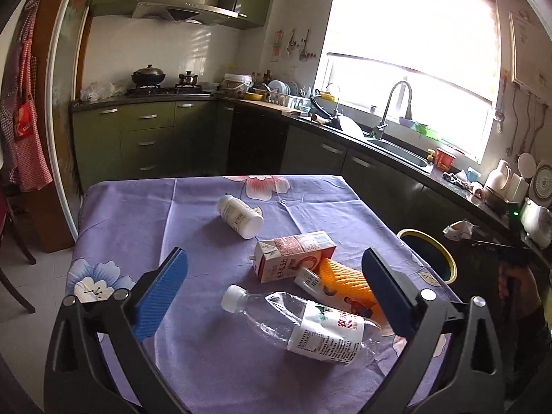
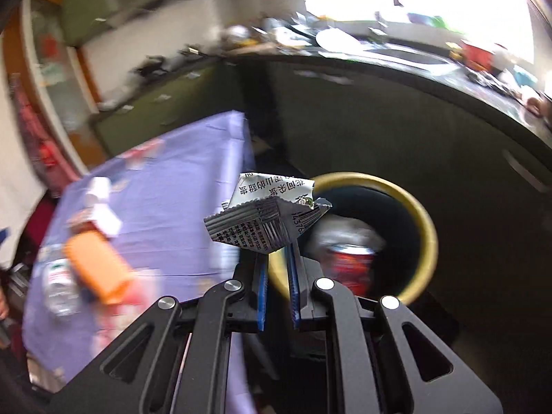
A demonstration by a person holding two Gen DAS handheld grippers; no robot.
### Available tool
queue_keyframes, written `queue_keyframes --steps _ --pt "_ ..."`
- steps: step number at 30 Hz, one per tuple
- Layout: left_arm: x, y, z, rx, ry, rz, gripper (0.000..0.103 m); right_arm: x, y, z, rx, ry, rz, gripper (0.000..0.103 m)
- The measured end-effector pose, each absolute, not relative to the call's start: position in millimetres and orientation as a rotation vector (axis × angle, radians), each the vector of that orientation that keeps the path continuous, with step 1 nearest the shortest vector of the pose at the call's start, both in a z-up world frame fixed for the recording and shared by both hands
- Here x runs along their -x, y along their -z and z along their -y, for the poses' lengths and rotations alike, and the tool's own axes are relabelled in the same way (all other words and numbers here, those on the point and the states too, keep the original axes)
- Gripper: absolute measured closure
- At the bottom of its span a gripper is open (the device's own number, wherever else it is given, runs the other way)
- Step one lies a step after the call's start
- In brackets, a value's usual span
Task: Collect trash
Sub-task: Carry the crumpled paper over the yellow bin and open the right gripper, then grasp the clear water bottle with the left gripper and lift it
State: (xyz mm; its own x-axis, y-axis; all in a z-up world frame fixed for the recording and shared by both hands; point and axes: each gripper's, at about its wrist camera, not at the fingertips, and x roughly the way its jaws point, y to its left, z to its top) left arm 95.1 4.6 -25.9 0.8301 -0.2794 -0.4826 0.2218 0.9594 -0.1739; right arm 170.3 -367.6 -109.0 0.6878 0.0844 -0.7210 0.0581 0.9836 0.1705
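Wrapper to bin
Right claw (image 2: 277,241) clamped on wrapper (image 2: 265,214): centre over bin (image 2: 426,231) before release. Left claw (image 1: 276,286) wide, empty, above clear bottle (image 1: 303,321).

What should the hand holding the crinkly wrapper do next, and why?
Probably carry the wrapper a bit further over the yellow-rimmed bin, then let go. The right gripper is shut on it, and the wrapper hangs near the bin's rim, not clearly over the opening yet.

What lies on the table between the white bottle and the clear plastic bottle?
The milk carton lies between the white bottle and the clear plastic bottle, as the left wrist view shows.
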Motion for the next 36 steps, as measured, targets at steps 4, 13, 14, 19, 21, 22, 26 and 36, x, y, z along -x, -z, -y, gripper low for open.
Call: queue_keyframes --steps 4,13,14,19,21,22,26,36 --pt "-97.1 35.3 7.6 0.069 0.286 -0.564 0.007 -199.3 134.7 400.8 -0.206 0.074 -0.893 0.091" --pt "-93.3 48.6 24.4 0.030 0.338 -0.621 0.007 -231.9 171.3 442.8 -0.340 0.166 -0.965 0.074" --pt "-93.3 50.1 25.7 0.028 0.342 -0.630 0.007 -226.0 170.4 439.2 -0.340 0.155 -0.956 0.074" --pt "-96.4 63.0 32.5 0.029 0.362 -0.720 0.007 -198.2 159.1 412.1 -0.292 0.100 -0.918 0.064" --pt "-96.4 70.1 34.3 0.034 0.366 -0.761 0.007 -185.5 154.1 397.5 -0.283 0.056 -0.902 0.064" --pt "-96.4 74.1 35.3 0.046 0.367 -0.785 0.007 -181.2 152.2 391.1 -0.275 0.038 -0.897 0.064" --pt "-96.7 82.2 36.9 0.104 0.380 -0.838 0.007 -173.3 146.4 376.9 -0.270 -0.009 -0.880 0.063" --pt "-80.7 52.7 95.4 -0.571 0.659 -0.638 0.007 -172.7 144.0 359.6 -0.261 -0.072 -0.875 0.062"
